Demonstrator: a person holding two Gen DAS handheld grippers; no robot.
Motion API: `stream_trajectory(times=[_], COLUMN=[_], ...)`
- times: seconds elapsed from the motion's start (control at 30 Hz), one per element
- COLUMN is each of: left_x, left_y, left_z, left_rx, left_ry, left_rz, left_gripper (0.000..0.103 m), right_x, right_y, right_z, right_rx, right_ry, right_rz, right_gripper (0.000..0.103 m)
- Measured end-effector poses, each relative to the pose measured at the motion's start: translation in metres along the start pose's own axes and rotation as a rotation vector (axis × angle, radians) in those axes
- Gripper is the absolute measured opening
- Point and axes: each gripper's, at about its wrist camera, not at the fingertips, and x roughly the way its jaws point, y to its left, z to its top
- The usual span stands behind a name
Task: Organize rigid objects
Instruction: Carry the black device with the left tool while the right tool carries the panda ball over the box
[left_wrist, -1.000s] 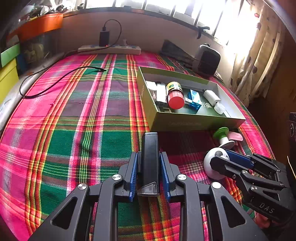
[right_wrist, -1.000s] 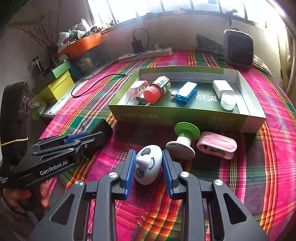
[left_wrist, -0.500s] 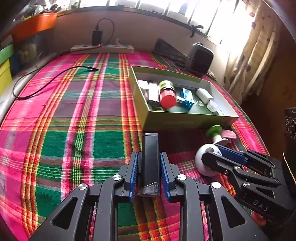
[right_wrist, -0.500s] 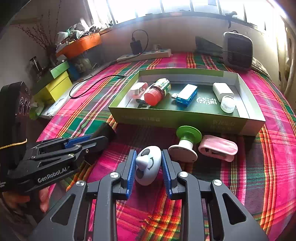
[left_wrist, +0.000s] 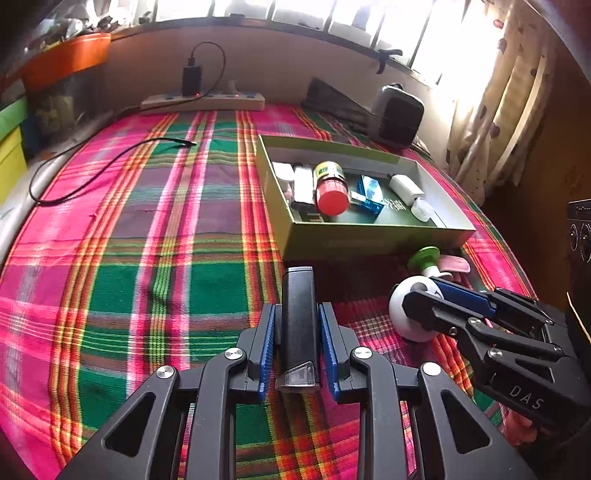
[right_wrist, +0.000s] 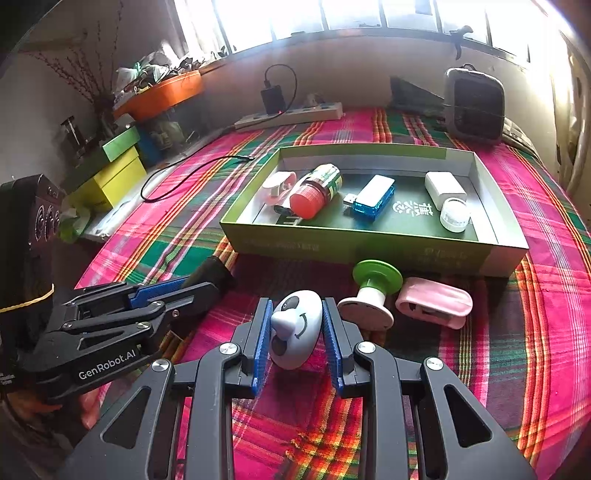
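Observation:
My left gripper (left_wrist: 297, 314) is shut on a slim black stick-shaped device (left_wrist: 298, 317) and holds it just above the plaid cloth, short of the green box (left_wrist: 369, 242). My right gripper (right_wrist: 297, 306) is shut on a white egg-shaped panda toy (right_wrist: 295, 332). The toy also shows in the left wrist view (left_wrist: 406, 310). The green box (right_wrist: 369, 247) holds a red-capped jar (right_wrist: 314, 192), a blue USB device (right_wrist: 373, 195), a white charger (right_wrist: 443, 190) and other small items. A green-topped white knob (right_wrist: 373, 295) and a pink clip (right_wrist: 434, 302) lie in front of the box.
A power strip (left_wrist: 203, 101) with a charger and a black cable (left_wrist: 92, 173) lie at the far left of the bed. A grey speaker-like box (right_wrist: 474, 105) stands at the back right. Yellow and green boxes (right_wrist: 110, 170) stand off the left edge.
Both grippers have risen slightly and moved a little nearer the green box with their objects still held. The grips have not changed.

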Motion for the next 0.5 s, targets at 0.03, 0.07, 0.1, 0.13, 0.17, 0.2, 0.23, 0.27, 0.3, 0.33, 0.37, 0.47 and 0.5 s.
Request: stream_trajectory(times=[0.03,0.07,0.1,0.13,0.17,0.2,0.23,0.27,0.3,0.33,0.37,0.47,0.5], left_x=[-0.002,-0.003,-0.005,-0.006,-0.008,-0.009,-0.009,-0.01,-0.01,-0.01,-0.011,-0.013,-0.015], left_y=[0.0,0.0,0.0,-0.001,-0.001,-0.001,-0.002,-0.003,-0.003,-0.004,-0.005,-0.007,-0.007], left_z=[0.0,0.001,0.001,0.001,0.002,0.002,0.003,0.003,0.003,0.004,0.004,0.005,0.005], left_rx=[-0.003,0.0,0.001,0.004,0.006,0.005,0.007,0.009,0.01,0.013,0.015,0.016,0.015], left_ry=[-0.003,-0.006,-0.01,-0.014,-0.017,-0.02,-0.021,-0.021,-0.021,-0.022,-0.022,-0.026,-0.028], left_rz=[0.006,0.013,0.021,0.028,0.033,0.036,0.038,0.04,0.041,0.042,0.042,0.047,0.05], left_gripper=[0.023,0.023,0.023,0.023,0.023,0.023,0.023,0.023,0.023,0.023,0.023,0.023,0.023], right_x=[-0.001,-0.002,-0.004,-0.006,-0.007,-0.008,-0.009,-0.009,-0.01,-0.011,-0.011,-0.012,-0.013], right_y=[-0.001,-0.001,-0.001,-0.001,-0.001,-0.002,-0.002,-0.003,-0.004,-0.004,-0.005,-0.006,-0.007], right_z=[0.001,0.002,0.003,0.004,0.004,0.005,0.006,0.006,0.007,0.008,0.008,0.009,0.009], right_rx=[0.001,0.001,0.0,-0.002,-0.004,-0.006,-0.005,-0.003,0.0,0.002,0.002,0.004,0.003], right_ry=[-0.003,-0.006,-0.011,-0.018,-0.021,-0.025,-0.028,-0.029,-0.032,-0.033,-0.034,-0.035,-0.037], right_rz=[0.006,0.011,0.018,0.025,0.028,0.028,0.031,0.033,0.034,0.034,0.033,0.036,0.037], right_gripper=[0.028,0.028,0.028,0.028,0.028,0.028,0.028,0.028,0.028,0.028,0.028,0.028,0.028])
